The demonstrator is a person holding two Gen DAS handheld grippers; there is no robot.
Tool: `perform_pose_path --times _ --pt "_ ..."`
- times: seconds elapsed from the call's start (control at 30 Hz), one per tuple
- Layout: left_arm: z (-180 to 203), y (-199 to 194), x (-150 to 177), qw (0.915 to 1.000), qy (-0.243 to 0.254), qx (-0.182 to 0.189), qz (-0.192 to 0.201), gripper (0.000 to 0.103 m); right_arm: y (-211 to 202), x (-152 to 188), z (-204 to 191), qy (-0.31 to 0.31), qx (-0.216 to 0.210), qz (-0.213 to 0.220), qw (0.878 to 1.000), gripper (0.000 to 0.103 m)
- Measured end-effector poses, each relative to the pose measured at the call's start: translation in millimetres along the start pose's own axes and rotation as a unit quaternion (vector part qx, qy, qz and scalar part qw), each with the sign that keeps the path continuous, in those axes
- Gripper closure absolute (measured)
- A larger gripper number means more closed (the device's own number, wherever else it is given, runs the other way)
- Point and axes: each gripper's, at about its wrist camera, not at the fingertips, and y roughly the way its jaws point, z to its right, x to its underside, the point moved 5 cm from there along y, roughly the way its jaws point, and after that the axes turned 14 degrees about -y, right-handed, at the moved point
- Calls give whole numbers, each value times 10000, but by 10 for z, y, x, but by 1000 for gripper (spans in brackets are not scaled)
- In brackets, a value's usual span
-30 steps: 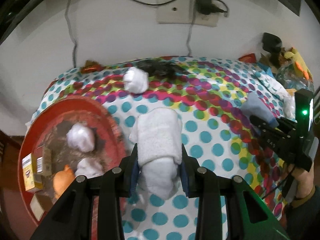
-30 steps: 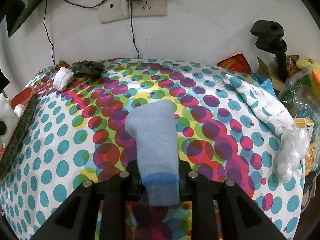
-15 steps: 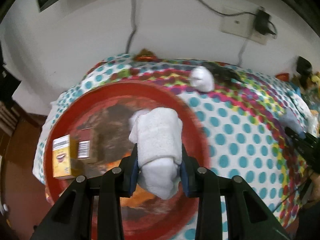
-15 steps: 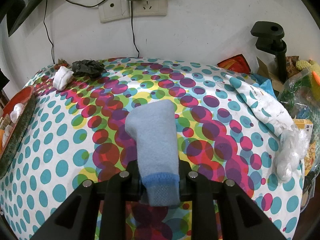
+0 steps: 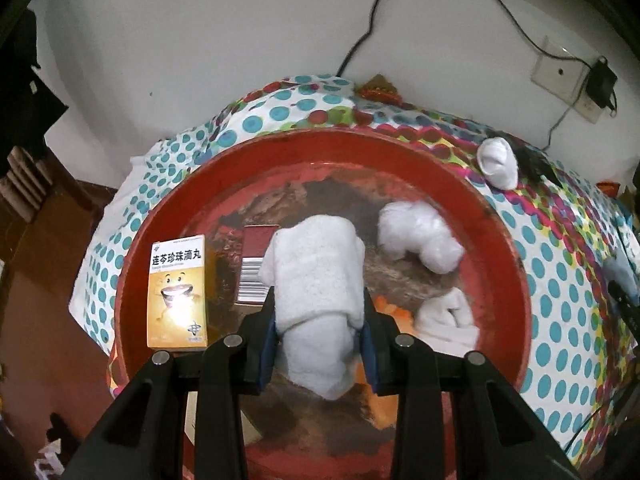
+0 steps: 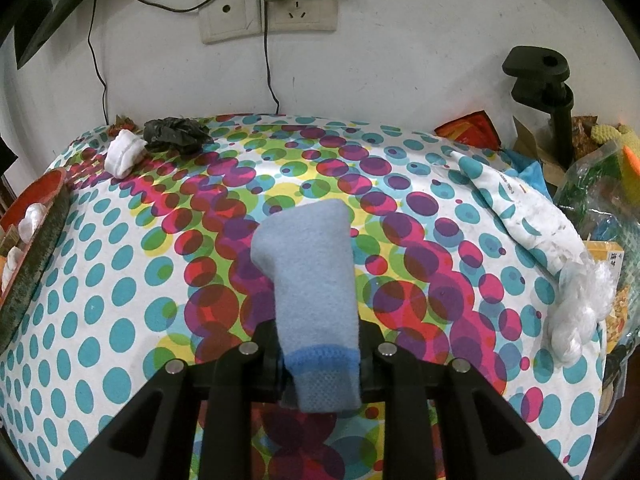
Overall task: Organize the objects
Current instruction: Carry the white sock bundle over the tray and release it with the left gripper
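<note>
Left gripper (image 5: 318, 336) has its jaws clamped on a white towel (image 5: 316, 280), hanging over the red tray (image 5: 516, 264) at the desk's left edge. The tray's crowded: yellow box (image 5: 178, 292), white bundles (image 5: 420, 236). Right gripper (image 6: 318, 356) pinches a blue sock (image 6: 312, 280) above the desk's (image 6: 120, 280) open middle, clutter only along the far and right edges.

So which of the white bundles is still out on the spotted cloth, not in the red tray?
The small white bundle beside the black crumpled bag; the others sit in the red tray.
</note>
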Motion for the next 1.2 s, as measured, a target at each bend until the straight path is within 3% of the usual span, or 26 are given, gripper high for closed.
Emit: perform_pose_path --times 0.7,0.83,0.93,1.2 --pt "-83 253 -152 9998 130 100 -91 65 -7 -16 -62 -238 292 -59 9993 79" --pt "-87 244 -155 9997 107 154 -135 57 -7 -16 -72 -274 332 -65 9991 79" --pt "-94 205 -158 9998 86 171 -94 43 -5 -14 -76 -278 339 -67 9990 79" --pt "-84 -43 -91 9992 325 41 233 33 -9 -19 -85 -328 405 -76 9986 79"
